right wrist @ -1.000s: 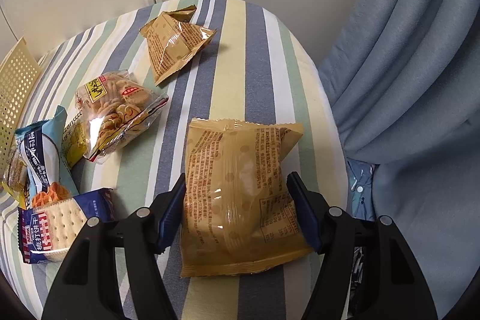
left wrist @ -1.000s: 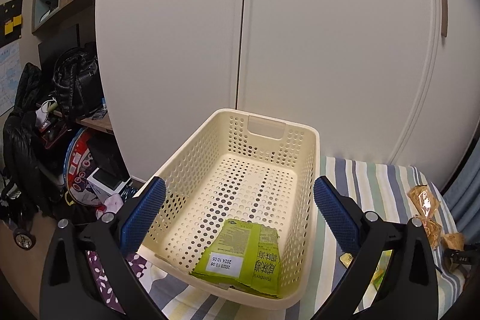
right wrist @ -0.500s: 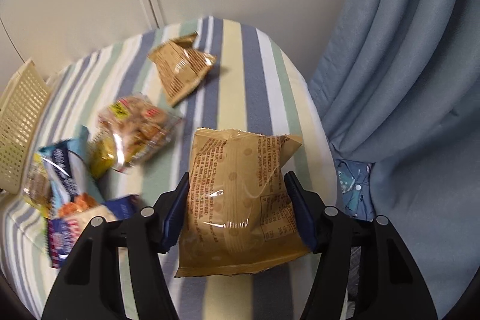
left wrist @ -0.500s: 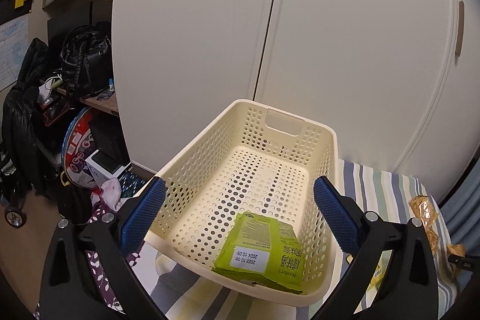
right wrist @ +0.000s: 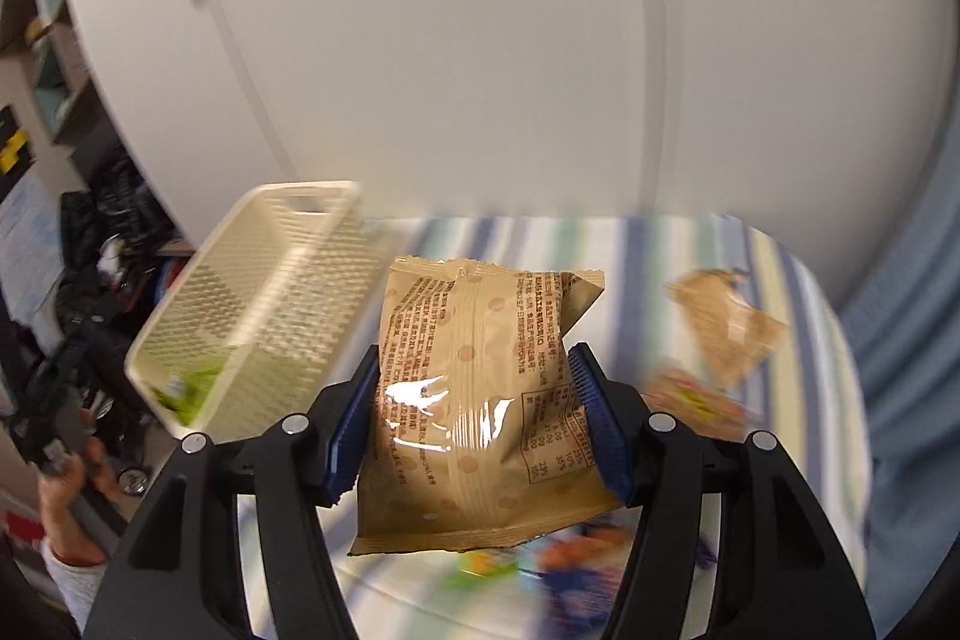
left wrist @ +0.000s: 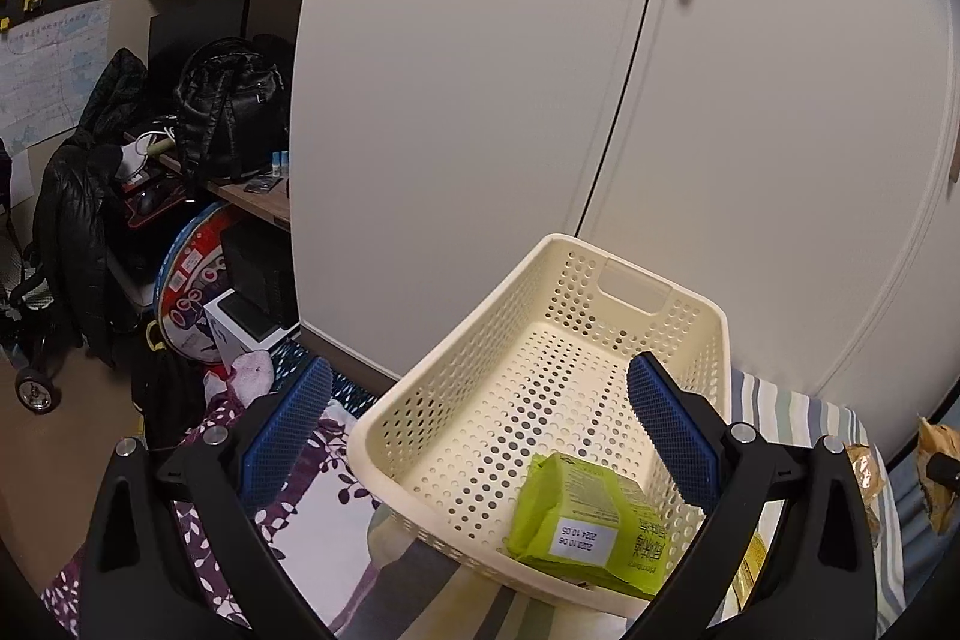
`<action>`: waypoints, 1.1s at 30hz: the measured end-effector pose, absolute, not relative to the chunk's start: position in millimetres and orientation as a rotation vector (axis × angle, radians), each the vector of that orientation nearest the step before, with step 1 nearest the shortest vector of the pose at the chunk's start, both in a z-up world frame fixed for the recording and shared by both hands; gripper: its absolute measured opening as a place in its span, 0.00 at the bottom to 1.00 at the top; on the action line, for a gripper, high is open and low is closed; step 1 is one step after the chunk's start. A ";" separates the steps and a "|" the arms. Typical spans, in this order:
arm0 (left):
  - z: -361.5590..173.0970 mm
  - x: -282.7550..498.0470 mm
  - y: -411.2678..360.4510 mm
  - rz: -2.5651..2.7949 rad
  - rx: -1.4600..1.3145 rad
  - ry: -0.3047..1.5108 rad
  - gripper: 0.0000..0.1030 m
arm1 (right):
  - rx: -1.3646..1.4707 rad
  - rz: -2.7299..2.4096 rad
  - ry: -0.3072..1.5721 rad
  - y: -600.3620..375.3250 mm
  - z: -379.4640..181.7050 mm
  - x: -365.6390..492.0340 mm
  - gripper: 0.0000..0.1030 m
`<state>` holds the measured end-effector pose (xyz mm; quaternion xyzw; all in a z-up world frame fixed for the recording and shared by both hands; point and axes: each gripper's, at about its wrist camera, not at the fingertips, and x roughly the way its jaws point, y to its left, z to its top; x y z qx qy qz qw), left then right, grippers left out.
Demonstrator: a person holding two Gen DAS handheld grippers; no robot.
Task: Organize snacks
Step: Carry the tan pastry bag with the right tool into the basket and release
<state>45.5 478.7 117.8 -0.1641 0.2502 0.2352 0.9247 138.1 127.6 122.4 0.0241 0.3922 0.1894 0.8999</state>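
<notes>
**Q:** Jaws first: what is each one doing?

**A:** In the right wrist view, the right gripper [right wrist: 474, 418] is clamped on a tan snack bag [right wrist: 480, 400]. Its blue pads [right wrist: 351, 433] press the bag's two side edges. The bag stands between them with its long axis running up the frame, sealed top edge toward the upper centre. In the left wrist view, the left gripper [left wrist: 480, 430] is spread wide and holds nothing.

**Q:** Where does the bag need to go, and which way is that from the jaws?

**A:** Most likely into the cream perforated basket [right wrist: 198, 334]. In the right wrist view it sits left of the held bag, at centre left of the frame, on a striped cloth [right wrist: 798, 316]. The frame is smeared with motion blur, so I can't tell whether the bag is over the rim or only beside it.

**Q:** Which gripper is nearer the basket?

**A:** The left one. In its view the basket [left wrist: 384, 412] fills the lower centre, with one pad [left wrist: 672, 430] in front of the interior. A green packet [left wrist: 588, 526] already lies in the near right corner. More snack packets [right wrist: 726, 328] lie at the right of the right wrist view.
</notes>
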 end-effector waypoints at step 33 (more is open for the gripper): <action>115.9 37.1 493.0 0.554 -0.357 0.492 0.97 | 0.039 0.566 0.877 298.4 90.8 160.1 0.74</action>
